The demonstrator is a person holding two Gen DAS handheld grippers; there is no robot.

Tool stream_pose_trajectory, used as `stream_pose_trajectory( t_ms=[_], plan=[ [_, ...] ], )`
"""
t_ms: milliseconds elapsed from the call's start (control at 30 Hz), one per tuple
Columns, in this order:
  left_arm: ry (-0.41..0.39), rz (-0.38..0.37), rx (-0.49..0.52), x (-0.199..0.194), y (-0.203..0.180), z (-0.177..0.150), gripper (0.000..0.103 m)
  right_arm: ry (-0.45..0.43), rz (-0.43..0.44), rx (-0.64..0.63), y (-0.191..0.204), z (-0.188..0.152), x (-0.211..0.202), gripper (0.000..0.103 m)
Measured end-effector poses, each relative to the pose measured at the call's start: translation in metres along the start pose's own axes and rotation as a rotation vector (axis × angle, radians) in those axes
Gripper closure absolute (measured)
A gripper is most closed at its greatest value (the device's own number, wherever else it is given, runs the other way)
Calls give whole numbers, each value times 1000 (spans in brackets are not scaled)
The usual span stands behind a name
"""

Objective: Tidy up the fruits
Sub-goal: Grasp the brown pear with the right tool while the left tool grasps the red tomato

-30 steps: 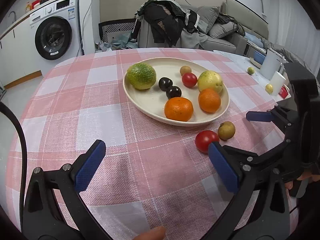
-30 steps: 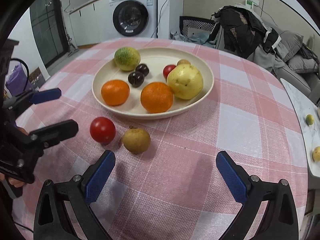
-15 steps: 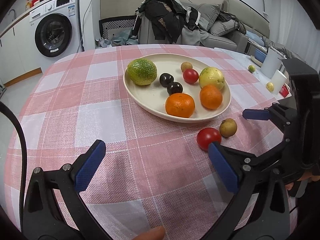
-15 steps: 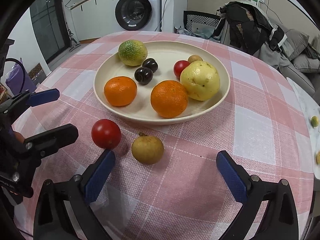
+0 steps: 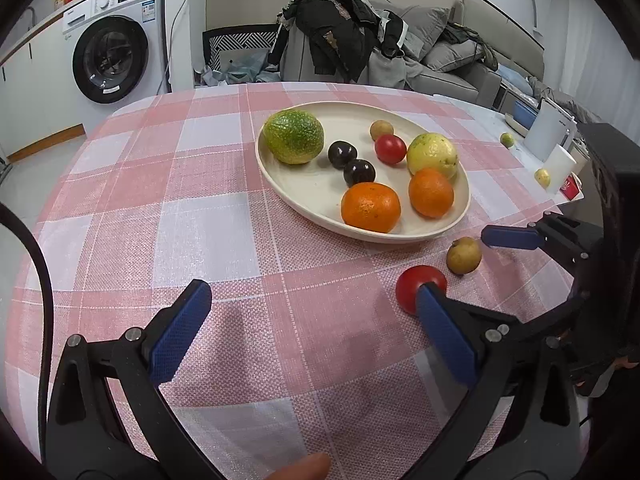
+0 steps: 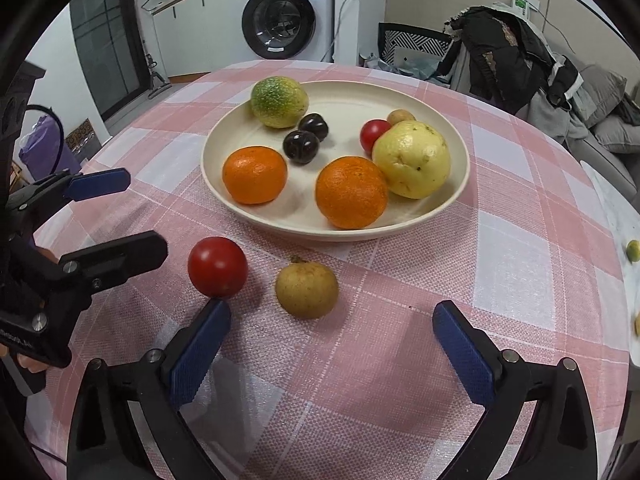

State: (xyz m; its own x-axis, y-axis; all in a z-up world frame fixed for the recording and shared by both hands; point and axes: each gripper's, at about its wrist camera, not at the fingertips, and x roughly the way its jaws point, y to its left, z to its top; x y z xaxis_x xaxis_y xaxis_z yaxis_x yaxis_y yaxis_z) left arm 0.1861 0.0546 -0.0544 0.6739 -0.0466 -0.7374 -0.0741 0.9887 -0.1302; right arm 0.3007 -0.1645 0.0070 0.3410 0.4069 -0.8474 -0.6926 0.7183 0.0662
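A red tomato [image 6: 217, 267] and a small brown fruit [image 6: 307, 289] are seen lying on the pink checked tablecloth [image 6: 500, 248], just outside the near rim of the cream plate [image 6: 456, 148]; the two are close side by side but apart, the tomato to the left in the right wrist view. On the plate are held two oranges [image 6: 255, 175] [image 6: 351, 192] at the near side, a large pale yellow fruit [image 6: 412, 159] at the right touching the nearer orange, two dark plums [image 6: 301, 146] in the middle, a green and yellow citrus [image 6: 279, 101] at the far left, and a second small tomato [image 6: 373, 132] with another small brown fruit [image 6: 401, 116] behind the yellow one.

The right gripper [image 6: 332, 344] is held low over the cloth with its blue-padded fingers [image 6: 200, 354] spread wide and nothing between them; the brown fruit lies just beyond the gap, and the left pad's tip is close under the tomato. The left gripper [image 5: 316, 340] is likewise spread wide and holds nothing; in its view the loose tomato [image 5: 416, 284] is partly covered by its right finger [image 5: 446, 338]. Each gripper is seen from the other's camera at the frame's edge.

Beyond the table, a washing machine [image 6: 286, 24] is seen at the far left and a chair heaped with dark clothes [image 6: 500, 52] at the far right.
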Motion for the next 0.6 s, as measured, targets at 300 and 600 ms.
stream_pose_trajectory(
  t_ms=[300,600],
  plan=[
    [11,-2,7,1,-3,-3,1,-17,29,-35,0,-4,-10,26],
    [23,-13,-7,2,-2,-4,1,-32,-12,21,-8,5,-8,57]
  ],
)
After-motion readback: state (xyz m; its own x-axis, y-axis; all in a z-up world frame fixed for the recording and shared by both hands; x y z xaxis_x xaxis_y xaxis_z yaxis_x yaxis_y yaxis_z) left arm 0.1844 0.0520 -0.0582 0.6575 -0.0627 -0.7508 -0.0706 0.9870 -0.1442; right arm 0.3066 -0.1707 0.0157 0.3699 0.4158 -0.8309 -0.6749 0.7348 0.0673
